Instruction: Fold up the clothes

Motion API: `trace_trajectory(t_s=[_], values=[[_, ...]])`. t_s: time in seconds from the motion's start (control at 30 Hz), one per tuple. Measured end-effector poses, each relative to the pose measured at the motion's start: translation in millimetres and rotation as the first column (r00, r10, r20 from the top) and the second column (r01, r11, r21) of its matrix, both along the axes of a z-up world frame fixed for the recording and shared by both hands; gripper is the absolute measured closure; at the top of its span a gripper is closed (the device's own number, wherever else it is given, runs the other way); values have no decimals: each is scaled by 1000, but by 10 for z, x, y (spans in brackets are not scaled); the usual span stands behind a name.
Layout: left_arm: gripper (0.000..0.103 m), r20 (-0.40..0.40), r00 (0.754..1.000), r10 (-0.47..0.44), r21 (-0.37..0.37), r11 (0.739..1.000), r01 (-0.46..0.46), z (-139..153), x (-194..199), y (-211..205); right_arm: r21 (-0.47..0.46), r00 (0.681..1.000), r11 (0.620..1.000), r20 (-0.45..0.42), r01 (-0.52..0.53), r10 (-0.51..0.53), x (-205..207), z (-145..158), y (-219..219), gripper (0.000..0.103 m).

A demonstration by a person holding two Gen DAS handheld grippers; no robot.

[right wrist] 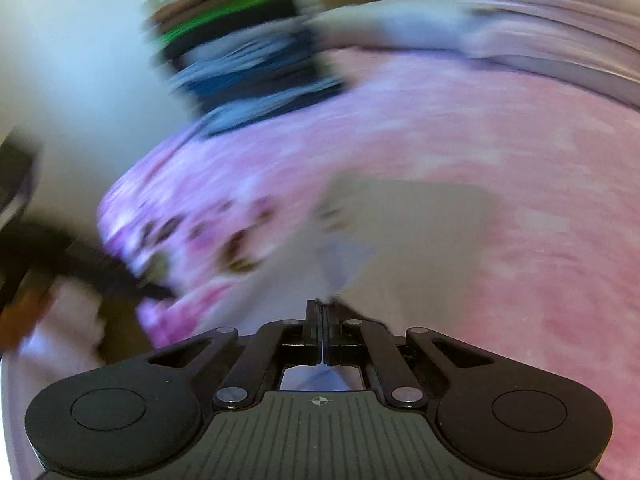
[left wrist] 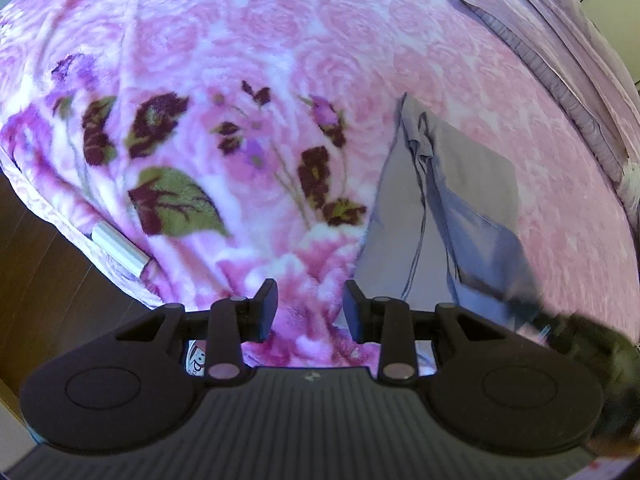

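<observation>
garment lies on blanket spread over bed, right of centre in left wrist view | folded stack on blanket at far left in right wrist view | pillows along blanket's right edge | floor beyond blanket's left edge
</observation>
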State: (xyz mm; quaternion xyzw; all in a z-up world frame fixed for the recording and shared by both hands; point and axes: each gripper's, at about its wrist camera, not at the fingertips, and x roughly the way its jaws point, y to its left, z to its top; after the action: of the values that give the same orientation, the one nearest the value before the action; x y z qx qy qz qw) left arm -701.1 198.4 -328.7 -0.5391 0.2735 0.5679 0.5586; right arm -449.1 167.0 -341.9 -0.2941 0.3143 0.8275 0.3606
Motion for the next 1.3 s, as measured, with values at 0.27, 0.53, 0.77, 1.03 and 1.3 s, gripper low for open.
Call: trace_trajectory(t_s=[0.27,0.53,0.77,1.03,1.3], values=[[73,7,999,-32,-7,999,32,-31,28,72,-188,984,969,41,-161,172,-345,-189,-119,56],[75,24,973,-231,83,970,229,15,367,683,-165,957,953,180,256,-226,457,-37,412,56],[80,19,926,-376,170,914,368,-137,795,1503,-162,885,872,158,462,-439,877,-191,1269,56],[80,3,899,-438,85,896,436,-462,904,1953,-201,894,874,183,442,-410,789,-367,1677,56],[99,16,883,-469,90,880,466,-427,933,2012,-211,895,876,207,434,-394,720,-430,1772,56]])
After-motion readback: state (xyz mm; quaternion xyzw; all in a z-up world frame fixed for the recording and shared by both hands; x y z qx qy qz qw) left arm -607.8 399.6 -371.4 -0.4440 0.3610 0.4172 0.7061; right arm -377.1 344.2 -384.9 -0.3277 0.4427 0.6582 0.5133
